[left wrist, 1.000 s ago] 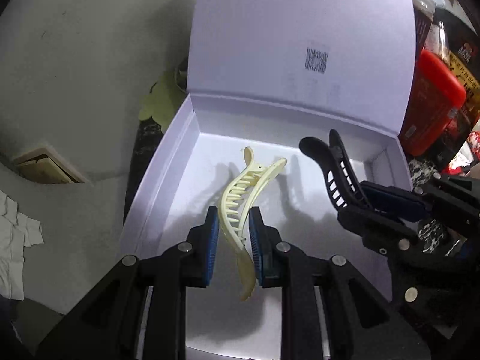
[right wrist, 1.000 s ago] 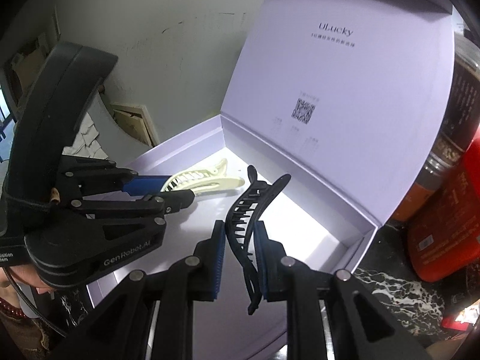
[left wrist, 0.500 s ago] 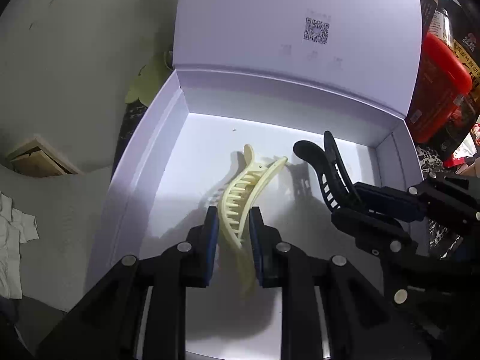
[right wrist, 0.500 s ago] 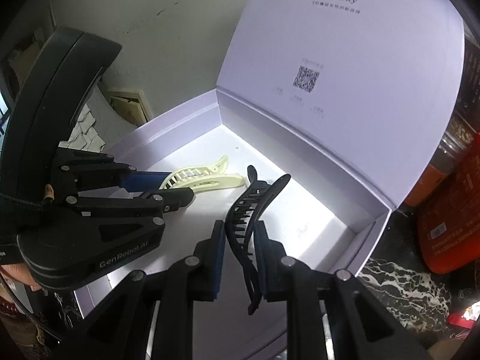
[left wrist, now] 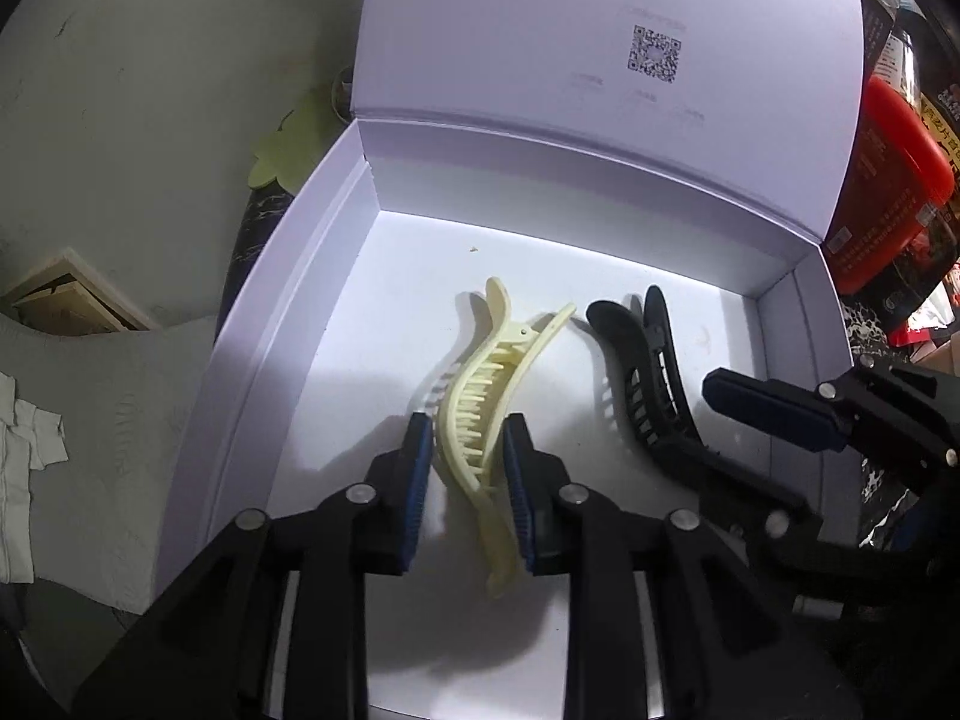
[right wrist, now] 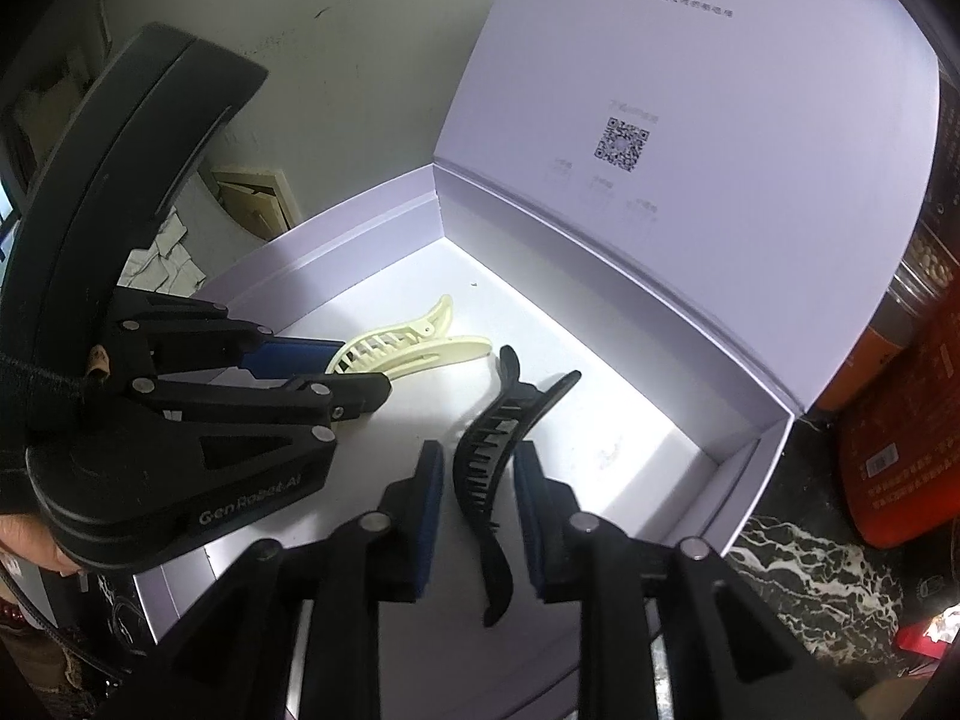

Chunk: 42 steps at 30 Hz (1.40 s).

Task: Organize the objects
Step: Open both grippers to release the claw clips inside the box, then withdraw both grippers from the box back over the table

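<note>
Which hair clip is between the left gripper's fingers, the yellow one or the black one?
The pale yellow hair clip. It lies between the opening left gripper; the black hair clip sits at the right gripper.

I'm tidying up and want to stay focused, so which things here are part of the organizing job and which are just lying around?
Part of the job:
- cream hair clip, between the opening left gripper jaws
- black hair clip, between the opening right gripper jaws
- white gift box, lid up, both clips inside

Just lying about:
- red-lidded jar
- green flower-shaped piece
- white paper scraps
</note>
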Tool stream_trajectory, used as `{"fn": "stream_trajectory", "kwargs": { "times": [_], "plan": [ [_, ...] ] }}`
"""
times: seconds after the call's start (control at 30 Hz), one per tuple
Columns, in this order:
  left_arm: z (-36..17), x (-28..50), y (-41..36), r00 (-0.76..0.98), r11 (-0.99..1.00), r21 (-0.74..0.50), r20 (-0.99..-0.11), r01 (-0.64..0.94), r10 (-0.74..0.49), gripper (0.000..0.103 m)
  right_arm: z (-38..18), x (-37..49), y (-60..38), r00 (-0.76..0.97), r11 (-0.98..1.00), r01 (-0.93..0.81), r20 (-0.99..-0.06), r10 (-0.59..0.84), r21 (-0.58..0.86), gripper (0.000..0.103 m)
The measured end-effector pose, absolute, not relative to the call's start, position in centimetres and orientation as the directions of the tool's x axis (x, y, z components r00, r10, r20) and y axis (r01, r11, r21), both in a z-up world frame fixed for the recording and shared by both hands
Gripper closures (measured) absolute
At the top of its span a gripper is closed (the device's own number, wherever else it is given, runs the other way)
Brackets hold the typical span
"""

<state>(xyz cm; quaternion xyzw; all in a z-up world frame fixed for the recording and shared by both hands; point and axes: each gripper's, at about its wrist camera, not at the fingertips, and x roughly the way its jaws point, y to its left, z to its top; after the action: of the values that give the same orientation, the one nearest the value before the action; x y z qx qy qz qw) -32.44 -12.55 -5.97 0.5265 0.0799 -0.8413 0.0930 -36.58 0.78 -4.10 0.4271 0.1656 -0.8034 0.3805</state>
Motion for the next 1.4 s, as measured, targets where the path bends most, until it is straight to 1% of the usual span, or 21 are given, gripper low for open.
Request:
{"fn": "stream_trajectory", "kwargs": {
  "times": [0.03,0.07,0.13,0.17,0.2,0.33,0.6,0.7,0.73,0.87,0.93,0.97,1.13,1.4],
  "plan": [
    [-5.8,-32.4,-12.5,-0.433,-0.97,-0.034,-0.898,0.242,-0.077,0.074,-4.0,-36.5,0.8,-0.35,-0.656,0.753,-0.811,-0.469,0.054,0.065],
    [-5.5,-32.3,-12.4,-0.44,-0.97,-0.029,-0.894,0.243,-0.083,0.069,-3.9,-36.5,0.8,-0.355,-0.658,0.751,-0.811,-0.466,0.049,0.062],
    [-5.0,-32.2,-12.2,-0.453,-0.97,-0.011,-0.886,0.243,-0.103,0.059,-3.7,-36.5,1.0,-0.366,-0.662,0.749,-0.809,-0.46,0.038,0.061],
    [-4.7,-32.1,-12.0,-0.459,-0.97,0.005,-0.88,0.245,-0.12,0.051,-3.6,-36.5,1.1,-0.369,-0.664,0.747,-0.808,-0.459,0.036,0.061],
    [-4.4,-32.0,-11.9,-0.467,-0.969,0.016,-0.874,0.245,-0.132,0.047,-3.4,-36.5,1.2,-0.373,-0.668,0.743,-0.807,-0.458,0.036,0.061],
    [-3.4,-31.7,-11.6,-0.49,-0.969,0.03,-0.858,0.247,-0.151,0.046,-2.4,-36.4,1.6,-0.397,-0.676,0.737,-0.794,-0.46,0.024,0.061],
    [-1.4,-30.8,-11.8,-0.523,-0.965,0.005,-0.84,0.262,-0.146,0.046,-0.6,-36.2,2.4,-0.43,-0.692,0.722,-0.778,-0.458,0.008,0.061],
    [-0.7,-31.0,-10.7,-0.544,-0.963,-0.001,-0.825,0.269,-0.151,0.046,0.4,-36.1,3.0,-0.449,-0.704,0.71,-0.769,-0.455,0.002,0.061],
    [-0.5,-30.0,-11.3,-0.55,-0.963,-0.003,-0.821,0.27,-0.152,0.046,0.7,-35.6,2.3,-0.458,-0.71,0.705,-0.764,-0.455,0.0,0.061],
    [0.7,-30.3,-11.8,-0.573,-0.961,-0.006,-0.804,0.278,-0.161,0.046,1.9,-33.9,3.7,-0.485,-0.724,0.69,-0.747,-0.455,-0.007,0.058],
    [1.1,-29.9,-12.8,-0.585,-0.961,-0.004,-0.794,0.277,-0.165,0.046,2.0,-34.8,3.4,-0.497,-0.726,0.687,-0.736,-0.46,-0.01,0.056],
    [1.5,-29.7,-12.8,-0.593,-0.961,-0.003,-0.788,0.276,-0.168,0.046,1.3,-34.7,2.1,-0.502,-0.727,0.687,-0.731,-0.463,-0.011,0.055],
    [3.7,-28.1,-12.5,-0.62,-0.963,0.014,-0.763,0.269,-0.184,0.046,2.0,-33.7,2.5,-0.52,-0.722,0.692,-0.711,-0.474,-0.024,0.054],
    [5.2,-26.0,-11.6,-0.637,-0.962,0.047,-0.74,0.27,-0.215,0.046,4.2,-31.1,4.1,-0.54,-0.733,0.679,-0.705,-0.46,-0.042,0.053]
  ]
}}
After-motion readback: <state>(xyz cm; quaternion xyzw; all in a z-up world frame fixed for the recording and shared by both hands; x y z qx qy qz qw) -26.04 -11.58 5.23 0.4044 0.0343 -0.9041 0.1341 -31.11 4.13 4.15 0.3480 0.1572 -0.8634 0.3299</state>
